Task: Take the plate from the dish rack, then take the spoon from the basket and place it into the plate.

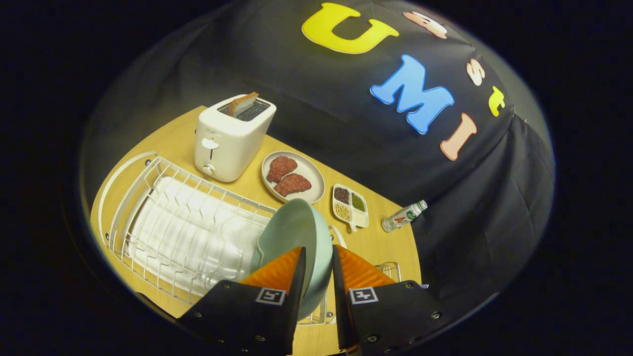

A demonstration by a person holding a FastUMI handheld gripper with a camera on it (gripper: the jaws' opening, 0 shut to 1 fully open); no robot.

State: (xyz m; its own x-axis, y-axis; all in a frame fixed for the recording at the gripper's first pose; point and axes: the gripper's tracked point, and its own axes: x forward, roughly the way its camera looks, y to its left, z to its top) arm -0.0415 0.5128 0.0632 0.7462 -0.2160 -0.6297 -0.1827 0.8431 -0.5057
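Observation:
A pale green plate [296, 232] stands on edge between my two orange fingers [282, 269], and my gripper [318, 253] is shut on its rim. The plate sits over the right end of the white wire dish rack [188, 227], tilted a little; I cannot tell whether it still rests in the rack's slots. Just beyond the right finger a small piece of a wire basket [390, 269] peeks out. The fingers hide whatever it holds.
On the wooden table [376, 242] beyond the rack stand a white toaster [232, 138] with a slice of bread, a plate with two pieces of meat [292, 177], a small divided dish of beans [350, 203] and a little bottle [403, 216] lying near the black cloth wall.

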